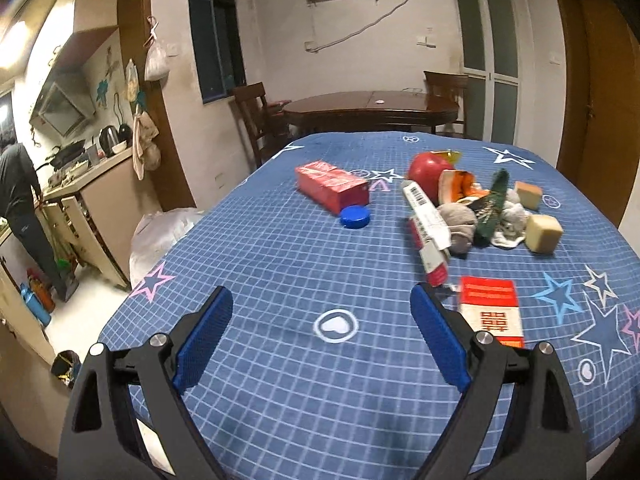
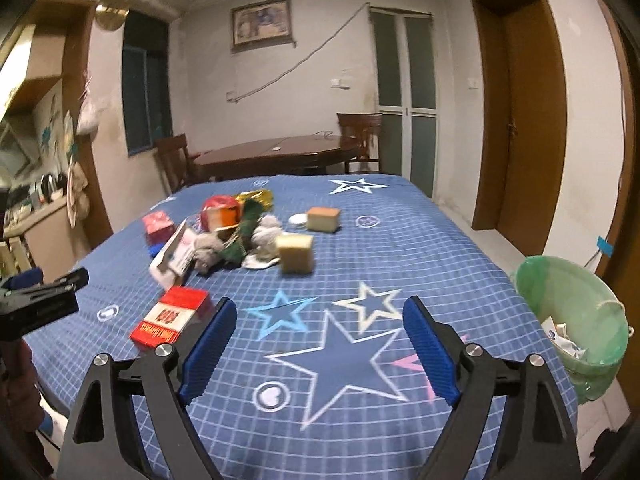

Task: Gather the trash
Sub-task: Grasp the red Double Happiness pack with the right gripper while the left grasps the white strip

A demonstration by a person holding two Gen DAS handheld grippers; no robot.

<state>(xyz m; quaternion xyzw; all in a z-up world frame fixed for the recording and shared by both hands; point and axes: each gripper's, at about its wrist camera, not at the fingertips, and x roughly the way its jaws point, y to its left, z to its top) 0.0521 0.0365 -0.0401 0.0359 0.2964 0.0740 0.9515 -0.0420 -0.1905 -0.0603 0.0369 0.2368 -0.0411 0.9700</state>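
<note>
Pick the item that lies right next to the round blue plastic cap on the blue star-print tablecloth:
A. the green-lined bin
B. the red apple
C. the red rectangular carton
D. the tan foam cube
C: in the left wrist view the round blue plastic cap sits against the near end of the red rectangular carton, while the tan foam cube and red apple lie farther right.
</note>
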